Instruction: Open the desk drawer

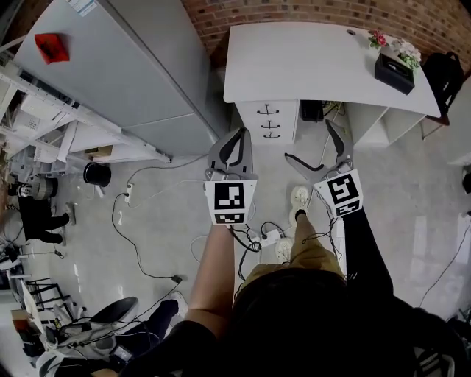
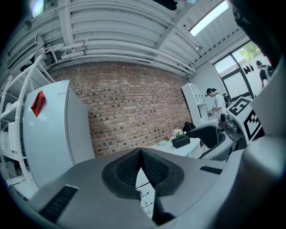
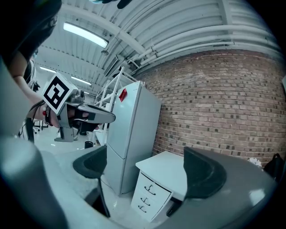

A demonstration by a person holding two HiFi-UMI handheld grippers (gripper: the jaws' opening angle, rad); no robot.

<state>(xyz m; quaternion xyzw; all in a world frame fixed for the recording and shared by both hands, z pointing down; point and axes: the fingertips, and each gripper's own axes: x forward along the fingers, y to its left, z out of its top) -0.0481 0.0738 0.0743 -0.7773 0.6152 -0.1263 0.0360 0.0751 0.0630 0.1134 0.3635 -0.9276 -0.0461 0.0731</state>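
Standing on a pale floor (image 1: 162,221) strewn with cables, you face a white worktop (image 1: 309,59) set against a brick wall (image 1: 309,11). At far left is a tall grey refrigerator (image 1: 110,66) with a red tag (image 1: 51,46) on its side. Next comes your left gripper (image 1: 237,140): in the left gripper view (image 2: 141,154) its two dark ribbed pads (image 2: 127,170) are pressed together with nothing between them. It is held in the air short of the furniture. The desk drawer stack (image 1: 270,120) sits under the left end of the worktop, between the two grippers in the head view. It has three white drawers, one above another, each with a small dark handle, and all three fronts are flush and shut. Neither gripper touches it. To its right is your right gripper (image 1: 309,141), with its jaws spread wide and empty. In the right gripper view (image 3: 145,156) the drawer stack (image 3: 149,197) shows in the gap between the jaws, well beyond the tips. At the right end of the worktop stands a black box of flowers (image 1: 394,66).
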